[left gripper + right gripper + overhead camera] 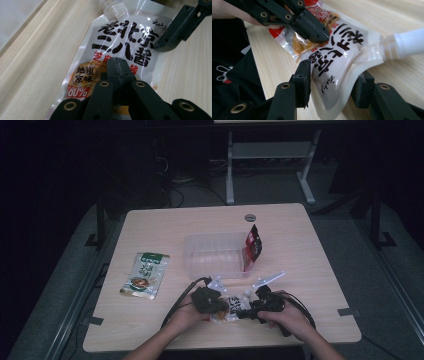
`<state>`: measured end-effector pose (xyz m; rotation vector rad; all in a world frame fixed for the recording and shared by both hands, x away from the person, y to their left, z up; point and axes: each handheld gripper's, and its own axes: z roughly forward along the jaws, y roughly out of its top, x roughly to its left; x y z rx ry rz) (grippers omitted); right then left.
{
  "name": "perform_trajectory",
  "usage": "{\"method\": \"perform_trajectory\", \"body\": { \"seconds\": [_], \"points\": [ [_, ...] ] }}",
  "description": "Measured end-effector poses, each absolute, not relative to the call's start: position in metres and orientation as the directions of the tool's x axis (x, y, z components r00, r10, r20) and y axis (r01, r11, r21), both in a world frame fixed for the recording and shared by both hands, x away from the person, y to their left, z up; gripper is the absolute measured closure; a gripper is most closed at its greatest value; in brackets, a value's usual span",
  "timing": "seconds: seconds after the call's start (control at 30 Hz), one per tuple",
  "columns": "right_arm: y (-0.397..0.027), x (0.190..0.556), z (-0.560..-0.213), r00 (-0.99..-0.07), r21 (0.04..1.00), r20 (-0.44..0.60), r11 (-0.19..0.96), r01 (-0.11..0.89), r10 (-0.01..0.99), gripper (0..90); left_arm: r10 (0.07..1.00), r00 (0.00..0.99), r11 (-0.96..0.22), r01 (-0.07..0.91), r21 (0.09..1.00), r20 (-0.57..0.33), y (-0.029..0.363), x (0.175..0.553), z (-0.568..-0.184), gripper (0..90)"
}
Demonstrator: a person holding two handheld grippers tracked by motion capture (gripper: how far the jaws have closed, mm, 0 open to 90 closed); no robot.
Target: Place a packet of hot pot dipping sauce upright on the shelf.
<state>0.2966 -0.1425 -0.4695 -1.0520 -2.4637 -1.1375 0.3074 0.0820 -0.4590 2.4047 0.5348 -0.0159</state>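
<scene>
Sauce pouch [337, 67] lies flat on worktop [300, 270] at near edge. Left gripper [117, 62] fully closed, tips pressing down on pouch. Right gripper [334, 85] half open, jaws pinching pouch's side edge.

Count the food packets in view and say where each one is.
3. A green packet lies flat at the table's left; a red-and-black packet leans at the clear tub's right end; a white spouted pouch lies between both tongs. More may be hidden.
</scene>
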Motion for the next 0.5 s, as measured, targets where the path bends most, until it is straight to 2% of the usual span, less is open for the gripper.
{"method": "perform_trajectory", "body": {
  "seconds": [0.1,0.33,0.5],
  "points": [
    [-0.14,0.299,-0.47,-0.729,0.57,0.475,0.459,0.682,0.493,58.2,0.371,0.918,-0.697,0.377,0.61,-0.143,0.082,0.307,-0.459,90.0],
    [-0.137,0.305,-0.468,-0.757,0.551,0.446,0.519,0.653,0.478,72.8,0.375,0.914,-0.689,0.386,0.613,-0.154,0.083,0.307,-0.46,89.9],
    [-0.136,0.314,-0.466,-0.764,0.524,0.455,0.556,0.645,0.457,76.8,0.379,0.911,-0.686,0.394,0.612,-0.161,0.083,0.307,-0.46,89.9]
  ]
}}
